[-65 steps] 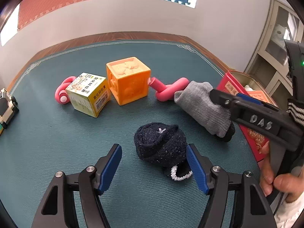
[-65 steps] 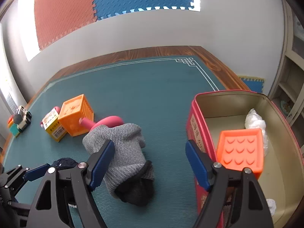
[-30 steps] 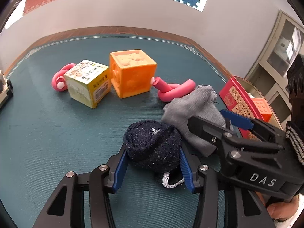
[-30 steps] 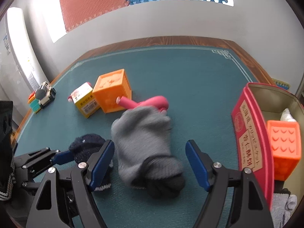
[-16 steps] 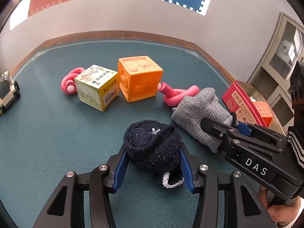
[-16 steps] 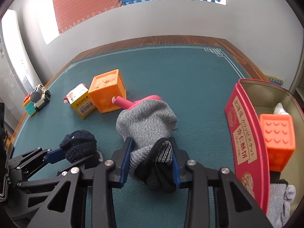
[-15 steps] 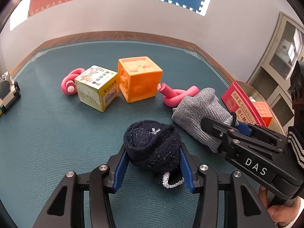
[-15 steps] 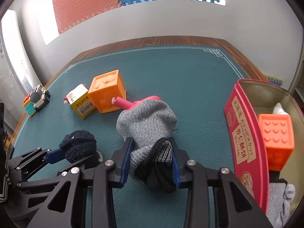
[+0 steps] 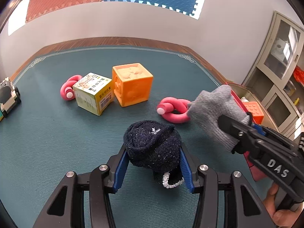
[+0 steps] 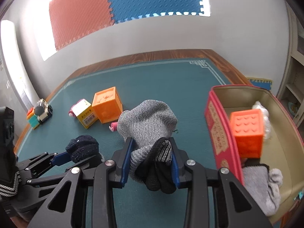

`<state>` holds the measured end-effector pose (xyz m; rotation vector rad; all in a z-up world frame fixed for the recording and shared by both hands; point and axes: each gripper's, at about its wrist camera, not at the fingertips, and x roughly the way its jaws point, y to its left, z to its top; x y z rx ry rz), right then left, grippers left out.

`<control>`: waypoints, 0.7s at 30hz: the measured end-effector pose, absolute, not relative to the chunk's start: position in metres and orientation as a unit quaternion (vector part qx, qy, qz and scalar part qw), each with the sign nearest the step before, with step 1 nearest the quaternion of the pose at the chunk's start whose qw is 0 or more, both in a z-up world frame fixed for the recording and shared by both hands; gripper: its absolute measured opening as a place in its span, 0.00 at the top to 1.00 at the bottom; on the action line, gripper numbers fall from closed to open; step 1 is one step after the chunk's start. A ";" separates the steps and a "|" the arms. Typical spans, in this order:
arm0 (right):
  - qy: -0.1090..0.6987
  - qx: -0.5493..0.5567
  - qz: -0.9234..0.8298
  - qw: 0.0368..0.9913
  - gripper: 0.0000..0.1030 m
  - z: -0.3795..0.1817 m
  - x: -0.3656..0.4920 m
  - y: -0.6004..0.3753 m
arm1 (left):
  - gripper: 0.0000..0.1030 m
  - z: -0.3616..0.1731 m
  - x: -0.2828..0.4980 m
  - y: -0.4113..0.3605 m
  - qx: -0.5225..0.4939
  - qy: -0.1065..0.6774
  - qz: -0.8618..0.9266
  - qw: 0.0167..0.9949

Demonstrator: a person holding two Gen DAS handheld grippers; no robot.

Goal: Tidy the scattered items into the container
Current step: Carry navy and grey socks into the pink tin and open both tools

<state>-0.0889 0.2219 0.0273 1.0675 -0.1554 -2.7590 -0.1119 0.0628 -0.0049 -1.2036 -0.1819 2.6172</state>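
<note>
My left gripper (image 9: 153, 166) is shut on a rolled dark navy sock (image 9: 152, 144) and holds it above the green mat; it also shows in the right wrist view (image 10: 82, 148). My right gripper (image 10: 151, 163) is shut on a grey sock bundle (image 10: 148, 121) with a dark cuff, lifted off the mat; in the left wrist view the grey sock (image 9: 214, 112) hangs to the right. The red tin container (image 10: 218, 125) stands to the right and holds an orange block (image 10: 247, 131), a grey sock and white wadding.
On the mat lie an orange cube (image 9: 131, 83), a yellow carton (image 9: 93, 93), a pink foam knot (image 9: 173, 109), another pink knot (image 9: 68, 90) behind the carton, and a toy car (image 9: 7, 95) at the far left. A cabinet (image 9: 281, 60) stands at the right.
Both grippers closed on their socks about a second ago. Both have since lifted the socks off the mat, and the right gripper has moved towards the red tin.
</note>
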 end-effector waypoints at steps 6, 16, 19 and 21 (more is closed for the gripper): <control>-0.074 0.342 -0.933 0.078 0.62 0.037 -0.070 0.237 | 0.50 0.001 -0.101 0.072 -0.405 -0.050 0.903 0.131; -0.090 0.318 -0.942 0.060 0.62 0.052 -0.048 0.260 | 0.50 0.011 -0.083 0.088 -0.394 -0.032 0.908 0.139; -0.095 0.311 -0.944 0.051 0.62 0.055 -0.041 0.272 | 0.50 0.015 -0.080 0.096 -0.391 -0.027 0.909 0.143; -0.099 0.306 -0.946 0.042 0.62 0.058 -0.036 0.281 | 0.50 0.017 -0.079 0.102 -0.389 -0.023 0.909 0.147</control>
